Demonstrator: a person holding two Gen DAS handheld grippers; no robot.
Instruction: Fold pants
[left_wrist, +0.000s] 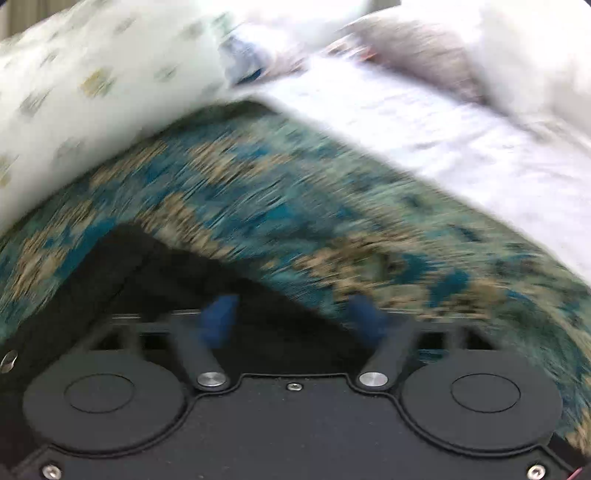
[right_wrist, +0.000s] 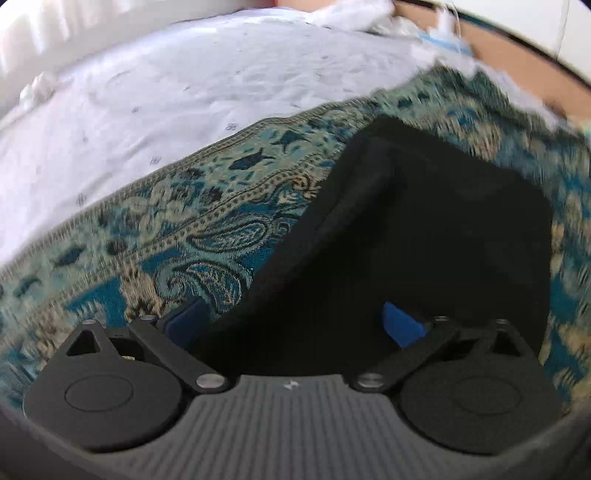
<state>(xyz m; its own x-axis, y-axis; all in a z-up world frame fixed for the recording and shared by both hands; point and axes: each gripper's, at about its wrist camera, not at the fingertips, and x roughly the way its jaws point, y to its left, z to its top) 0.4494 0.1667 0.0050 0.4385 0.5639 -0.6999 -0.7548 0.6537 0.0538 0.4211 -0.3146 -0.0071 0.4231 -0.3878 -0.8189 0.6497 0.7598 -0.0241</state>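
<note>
Both fingers released, right gripper (right_wrist: 295, 325) over black pants (right_wrist: 424, 229), patterned cloth (right_wrist: 166, 229) beneath

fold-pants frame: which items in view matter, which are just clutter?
Job:
black folded pants
left gripper
right gripper

Lying about:
teal paisley patterned cloth
white bedsheet
white pillow with pale dots
brown cardboard piece
</note>
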